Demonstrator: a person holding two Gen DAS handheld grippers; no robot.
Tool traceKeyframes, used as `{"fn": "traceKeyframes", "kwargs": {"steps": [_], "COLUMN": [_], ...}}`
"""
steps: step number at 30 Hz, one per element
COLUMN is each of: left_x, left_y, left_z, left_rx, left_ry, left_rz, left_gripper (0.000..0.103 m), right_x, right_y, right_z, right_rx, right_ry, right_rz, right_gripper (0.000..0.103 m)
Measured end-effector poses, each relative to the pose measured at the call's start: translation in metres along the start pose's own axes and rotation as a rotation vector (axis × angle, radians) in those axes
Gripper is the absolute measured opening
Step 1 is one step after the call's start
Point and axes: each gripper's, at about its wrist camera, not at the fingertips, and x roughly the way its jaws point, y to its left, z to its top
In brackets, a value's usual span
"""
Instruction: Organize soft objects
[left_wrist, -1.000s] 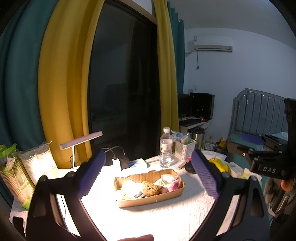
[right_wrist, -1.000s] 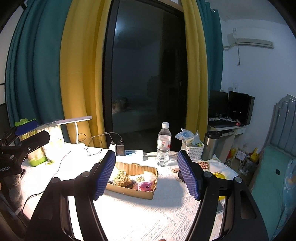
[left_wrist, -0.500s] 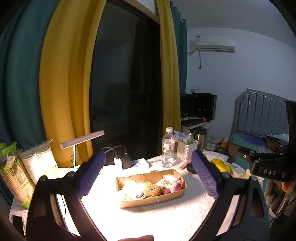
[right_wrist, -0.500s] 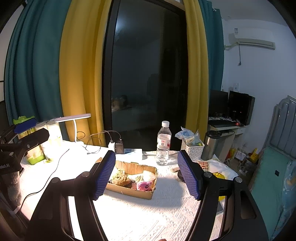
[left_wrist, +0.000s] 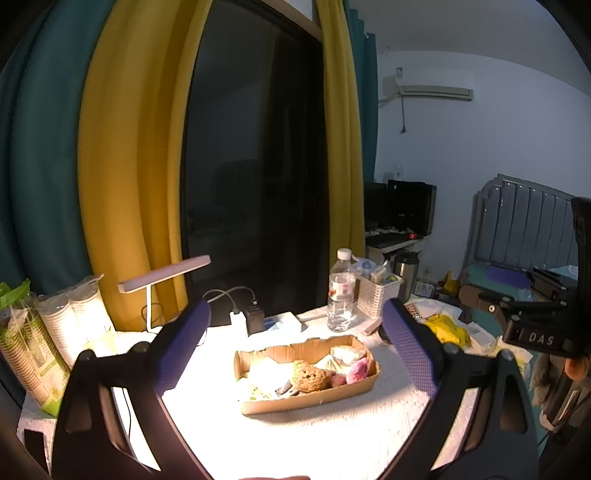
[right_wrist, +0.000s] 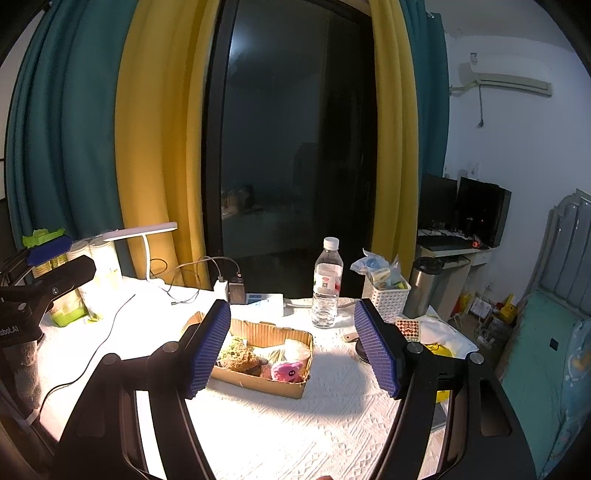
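Note:
A shallow cardboard tray (left_wrist: 314, 400) (right_wrist: 258, 382) sits mid-table on a white cloth. In it lie a brown speckled soft toy (left_wrist: 309, 376) (right_wrist: 236, 356), a pink plush (left_wrist: 356, 371) (right_wrist: 288, 371) and pale soft pieces (left_wrist: 266, 369). My left gripper (left_wrist: 295, 336) hovers short of the tray, its blue pads wide apart with nothing between them. My right gripper (right_wrist: 293, 338) is likewise open and empty, held back from the tray. Each gripper shows at the edge of the other's view.
Behind the tray stand a water bottle (left_wrist: 341, 291) (right_wrist: 327, 284), a white basket (right_wrist: 388, 299), a steel flask (right_wrist: 424, 284), a charger with cables (right_wrist: 232, 290) and a desk lamp (left_wrist: 162, 275). Paper cup stacks (left_wrist: 59, 321) line the left edge. A bed (right_wrist: 546, 365) lies right.
The left wrist view has drifted slightly, so the tray and bottle sit a little further right. The right gripper has not moved, and both stay open.

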Motion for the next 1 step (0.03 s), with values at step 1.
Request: {"fn": "traceKeyframes", "kwargs": {"steps": [1], "left_x": [0.0013], "left_y": [-0.0009], "left_z": [-0.0001], "left_rx": [0.001], "left_ry": [0.001], "left_rz": [-0.002], "left_gripper": [0.096], "right_x": [0.0022], "right_y": [-0.0012], "right_z": [-0.0005], "right_rx": [0.001], "right_ry": [0.003], "right_rz": [0.002], "right_gripper": [0.073]}}
